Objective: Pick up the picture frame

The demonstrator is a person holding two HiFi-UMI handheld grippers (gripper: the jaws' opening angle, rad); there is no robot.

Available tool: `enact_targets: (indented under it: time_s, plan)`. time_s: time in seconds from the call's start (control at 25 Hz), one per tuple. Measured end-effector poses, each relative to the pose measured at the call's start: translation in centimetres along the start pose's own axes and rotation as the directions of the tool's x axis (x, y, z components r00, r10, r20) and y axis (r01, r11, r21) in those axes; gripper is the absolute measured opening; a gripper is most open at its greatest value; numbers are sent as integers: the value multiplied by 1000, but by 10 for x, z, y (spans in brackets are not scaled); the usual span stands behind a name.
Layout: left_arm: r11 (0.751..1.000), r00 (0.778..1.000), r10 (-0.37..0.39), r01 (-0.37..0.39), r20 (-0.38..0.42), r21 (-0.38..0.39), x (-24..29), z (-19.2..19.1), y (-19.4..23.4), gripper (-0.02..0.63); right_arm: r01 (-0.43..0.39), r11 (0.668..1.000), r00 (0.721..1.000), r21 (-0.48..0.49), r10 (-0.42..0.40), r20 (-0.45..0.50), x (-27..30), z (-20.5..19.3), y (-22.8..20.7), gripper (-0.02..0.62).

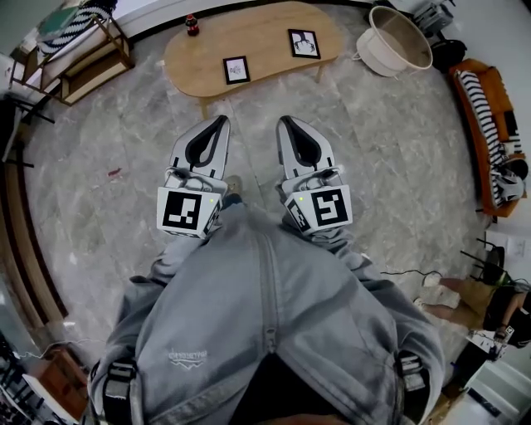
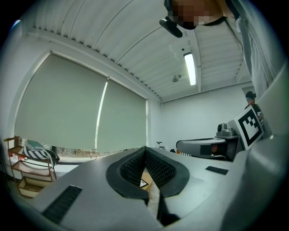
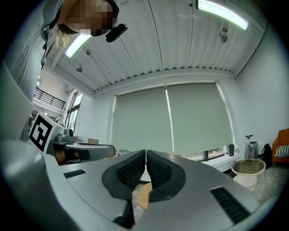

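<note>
The fingers [image 2: 132, 168] of the left gripper [image 1: 221, 124] are clenched tip to tip with nothing between their ribbed black pads, and the fingers [image 3: 159, 170] of the right gripper [image 1: 285, 124] are pressed together the same way, also empty. Both grippers are held level and side by side, a little apart, pointing at a wooden bench [image 1: 265, 33] across the room. Each carries a cube [image 1: 187, 212] with black and white square markers at its back end. From the head view, the grippers sit above a grey stone floor [image 1: 108, 133], with the person's grey zipped jacket [image 1: 265, 324] filling the lower part of the view. The bench is oval and well apart from the fingertips. A small black picture frame [image 1: 236, 70] lies on its near edge, roughly in line with the left gripper. A second picture frame [image 1: 304, 43] lies further right on the bench, and a small red and dark object [image 1: 192, 24], too small to identify, stands near its far left end. Right of the bench, a large white tub [image 1: 401, 40] sits on the floor. A wooden shelf [image 1: 83, 58] holding something striped is at the far left, and an orange sofa [image 1: 479, 124] with a striped cloth runs along the right wall. Both gripper views show pale roller blinds [image 3: 171, 119] covering wide windows.
</note>
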State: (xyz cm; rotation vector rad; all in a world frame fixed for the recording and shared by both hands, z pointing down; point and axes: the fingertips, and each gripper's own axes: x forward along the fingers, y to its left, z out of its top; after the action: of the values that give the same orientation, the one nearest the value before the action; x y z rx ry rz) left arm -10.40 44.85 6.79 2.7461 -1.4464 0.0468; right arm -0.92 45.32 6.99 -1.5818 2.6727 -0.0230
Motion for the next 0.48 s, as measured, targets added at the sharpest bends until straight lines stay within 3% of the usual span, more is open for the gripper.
enact_targets:
  time_s: [0.16,0.48]
  plan:
    - [999,999,-28,28,-20,-18,38,-2,41,18,25,1000,1000,-2,-25,-10,48,-1,-14,34]
    - [994,994,-100,102,42,-34,91,-6,79,18,96,995,994,11,-96,-42,97,-11,-41,34]
